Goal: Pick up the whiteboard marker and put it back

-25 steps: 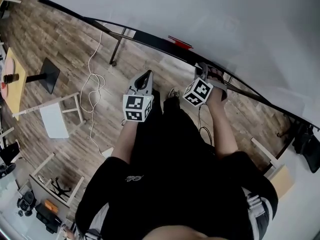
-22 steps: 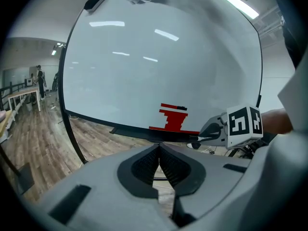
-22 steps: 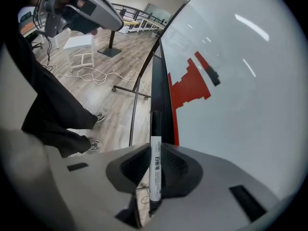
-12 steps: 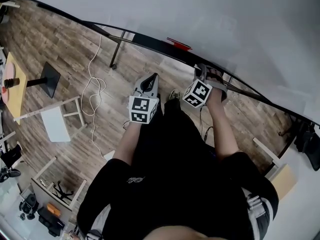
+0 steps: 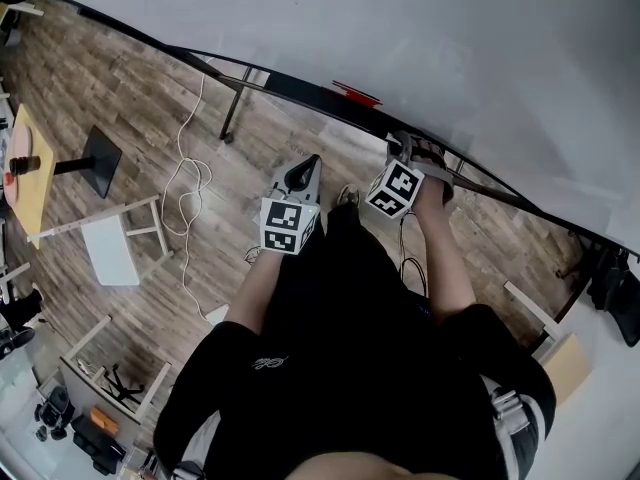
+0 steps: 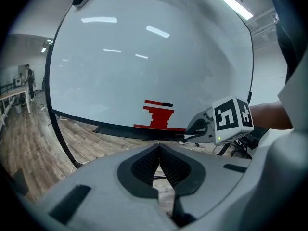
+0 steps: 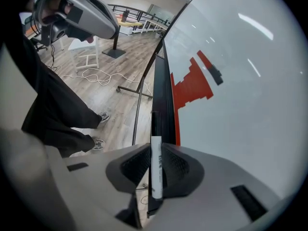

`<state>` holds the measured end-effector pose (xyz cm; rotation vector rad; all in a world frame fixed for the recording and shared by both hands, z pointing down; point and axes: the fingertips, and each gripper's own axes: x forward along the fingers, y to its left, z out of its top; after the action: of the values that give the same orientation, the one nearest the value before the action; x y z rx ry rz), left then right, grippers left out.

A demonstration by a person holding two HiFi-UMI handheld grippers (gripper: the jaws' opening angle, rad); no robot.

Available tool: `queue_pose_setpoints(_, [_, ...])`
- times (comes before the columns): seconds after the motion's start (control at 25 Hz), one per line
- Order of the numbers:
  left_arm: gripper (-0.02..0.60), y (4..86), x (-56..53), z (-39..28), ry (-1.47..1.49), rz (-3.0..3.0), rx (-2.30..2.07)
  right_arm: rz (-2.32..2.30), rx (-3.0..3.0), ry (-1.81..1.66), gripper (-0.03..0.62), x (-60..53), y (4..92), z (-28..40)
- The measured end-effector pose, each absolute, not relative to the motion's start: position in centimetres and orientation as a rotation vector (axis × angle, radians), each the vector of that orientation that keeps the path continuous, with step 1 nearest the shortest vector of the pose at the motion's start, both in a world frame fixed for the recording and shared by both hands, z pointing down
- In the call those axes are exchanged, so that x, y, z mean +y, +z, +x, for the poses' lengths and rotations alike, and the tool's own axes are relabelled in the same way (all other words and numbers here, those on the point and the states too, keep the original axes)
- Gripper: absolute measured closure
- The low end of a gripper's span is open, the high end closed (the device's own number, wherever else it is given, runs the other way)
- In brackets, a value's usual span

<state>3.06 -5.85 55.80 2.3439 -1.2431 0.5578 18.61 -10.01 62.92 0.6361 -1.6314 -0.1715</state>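
Observation:
My right gripper (image 7: 155, 148) is shut on the whiteboard marker (image 7: 156, 170), a white barrel with a black cap that points away from me toward the black tray (image 7: 166, 100) along the whiteboard's (image 7: 240, 81) lower edge. In the head view this gripper (image 5: 405, 146) sits right at the tray (image 5: 300, 83), near a red stepped drawing (image 5: 356, 92). The left gripper (image 5: 307, 168) hangs shut and holds nothing, a little left of the right one and away from the board. In the left gripper view its pads (image 6: 159, 147) meet, and the right gripper (image 6: 226, 121) shows beyond them.
The person's black-trousered legs (image 5: 340, 298) stand just behind both grippers. A white cable (image 5: 190, 183) trails over the wooden floor. A white stool (image 5: 110, 248), a black stand base (image 5: 100, 153) and a wooden table (image 5: 30, 163) are at the left. The board's metal leg (image 5: 232, 103) stands nearby.
The left gripper has drifted a little to the right, closer to the right gripper. The right gripper has stayed at the tray with the marker in it.

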Motion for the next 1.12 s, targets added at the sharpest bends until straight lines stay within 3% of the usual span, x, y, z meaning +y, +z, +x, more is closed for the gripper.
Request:
queue_pose_setpoints(0.4, [0.574, 55.1, -6.0, 4.3, 0.57, 2.374, -1.228, 0.752, -1.715, -0.129, 0.471, -10.5, 61.8, 18.7])
queue_pose_setpoints(0.88, [0.575, 51.3, -5.7, 8.7, 0.46, 2.46, -1.287, 1.208, -2.036, -0.068, 0.459, -8.4, 52.5, 18.4])
queue_pose_setpoints(1.0, [0.575, 50.1, -5.6, 10.0, 0.434, 2.471, -1.308, 1.338, -2.093, -0.032, 0.478, -7.6, 50.4, 19.3])
queue_pose_setpoints(1.12, [0.575, 49.1, -5.6, 10.9, 0.425, 2.49, -1.307, 1.443, -2.16, -0.013, 0.579, -7.3, 48.8, 19.7])
